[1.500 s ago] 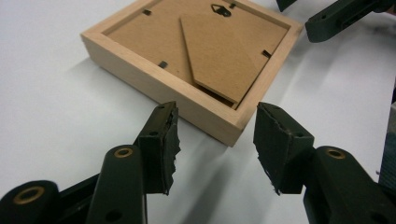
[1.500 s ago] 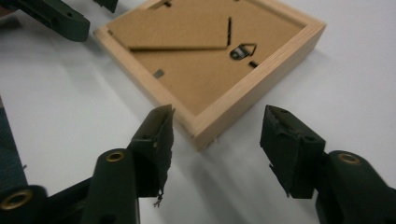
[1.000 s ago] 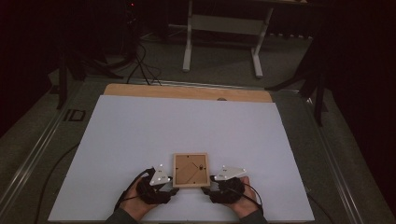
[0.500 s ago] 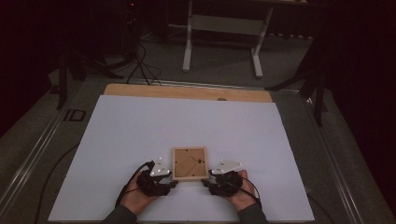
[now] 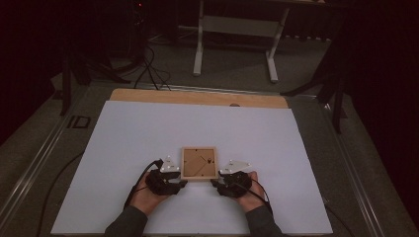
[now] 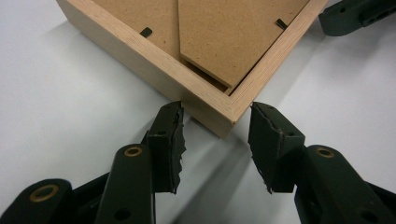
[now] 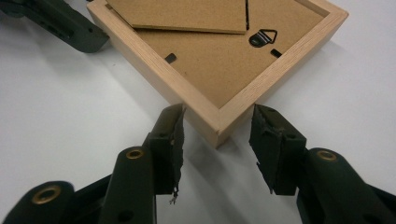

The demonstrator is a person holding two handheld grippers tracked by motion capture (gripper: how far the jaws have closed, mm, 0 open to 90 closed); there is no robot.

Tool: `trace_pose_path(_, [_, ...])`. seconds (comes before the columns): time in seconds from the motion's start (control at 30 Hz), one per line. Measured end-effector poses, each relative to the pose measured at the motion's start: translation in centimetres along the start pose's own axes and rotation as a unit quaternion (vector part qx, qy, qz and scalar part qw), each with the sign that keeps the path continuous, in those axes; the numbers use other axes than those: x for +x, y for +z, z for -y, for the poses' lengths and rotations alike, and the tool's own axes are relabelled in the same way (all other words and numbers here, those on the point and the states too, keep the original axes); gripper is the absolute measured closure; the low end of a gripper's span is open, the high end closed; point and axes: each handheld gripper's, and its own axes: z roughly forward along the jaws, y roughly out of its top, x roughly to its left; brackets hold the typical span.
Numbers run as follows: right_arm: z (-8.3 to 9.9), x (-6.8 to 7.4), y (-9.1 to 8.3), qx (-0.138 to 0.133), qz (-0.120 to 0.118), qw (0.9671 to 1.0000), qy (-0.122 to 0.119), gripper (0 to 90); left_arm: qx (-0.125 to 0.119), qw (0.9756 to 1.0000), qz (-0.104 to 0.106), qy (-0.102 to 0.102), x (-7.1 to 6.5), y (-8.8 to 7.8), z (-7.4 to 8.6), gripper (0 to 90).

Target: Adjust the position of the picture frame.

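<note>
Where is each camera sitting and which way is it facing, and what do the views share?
High view: fixed above the person's side, looking forward and down on the white table; forearms, both hands, left tongs and right tongs show.
Left gripper view: rides on the left tongs, looking along its two black jaws at a near corner of the wooden picture frame.
Right gripper view: rides on the right tongs, facing the frame's other near corner.
Shared: both gripper views show the frame's cardboard back and the opposite tongs' jaw farther off.

A white table (image 5: 148, 133) bears a face-down wooden picture frame (image 5: 198, 163).
</note>
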Motion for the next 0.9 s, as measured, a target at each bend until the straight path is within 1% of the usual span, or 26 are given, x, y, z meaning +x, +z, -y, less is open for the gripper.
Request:
trace_pose_path(0.17, [-0.2,-0.4,0.2,-0.003,0.006,0.9999,0.01,55.4,-0.003,1.0,-0.004,0.0,0.5,0.5,-0.5,54.6])
trace_pose_path(0.43, [-0.2,-0.9,0.3,-0.009,0.006,0.9997,0.02,55.9,-0.009,0.9999,-0.005,-0.002,0.7,0.8,-0.6,54.7])
trace_pose_path(0.57, [-0.2,-1.1,0.4,-0.013,0.007,0.9996,0.022,56.0,-0.016,0.9998,-0.007,-0.006,0.7,0.9,-0.6,54.7])
trace_pose_path(0.77, [-0.2,-1.2,0.4,-0.015,0.008,0.9997,0.018,56.0,-0.017,0.9997,-0.006,-0.016,0.6,0.9,-0.6,53.6])
trace_pose_path(0.9, [-0.2,-1.2,0.4,-0.015,0.012,0.9997,0.015,56.7,-0.017,0.9998,-0.001,-0.014,0.6,0.8,-0.6,53.4])
